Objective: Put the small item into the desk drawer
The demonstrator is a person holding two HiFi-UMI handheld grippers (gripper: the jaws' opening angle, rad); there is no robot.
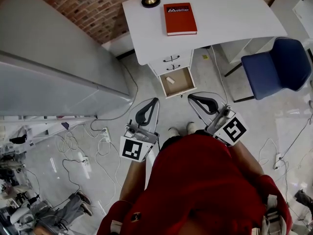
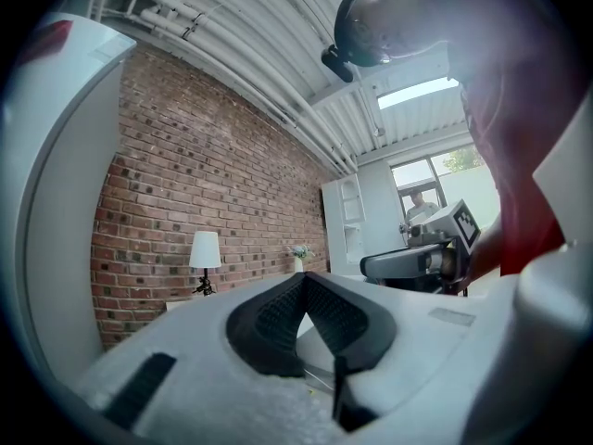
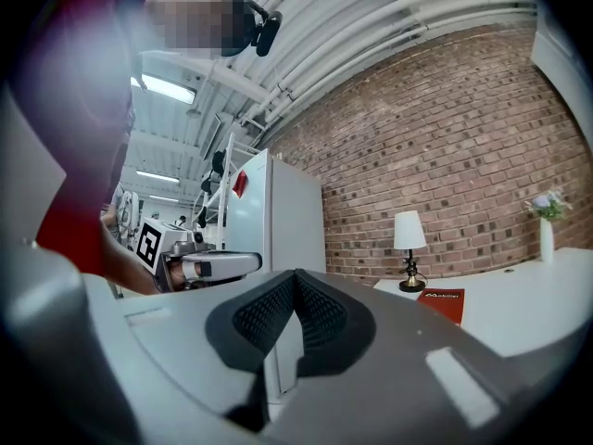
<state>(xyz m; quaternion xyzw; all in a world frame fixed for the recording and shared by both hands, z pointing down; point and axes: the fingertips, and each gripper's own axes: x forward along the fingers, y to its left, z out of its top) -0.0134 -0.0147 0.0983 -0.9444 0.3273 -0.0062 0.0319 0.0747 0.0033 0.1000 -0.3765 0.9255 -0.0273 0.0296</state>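
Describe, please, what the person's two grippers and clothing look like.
The left gripper and right gripper both have light grey bodies with black, curved, ribbed pads. Each carries a white cube printed with black square markers. The person wears a red top.

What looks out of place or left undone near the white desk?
Only the bottom drawer: it stands pulled open, with a small pale item lying inside. The drawers above are shut. Nothing looks spilled or damaged.
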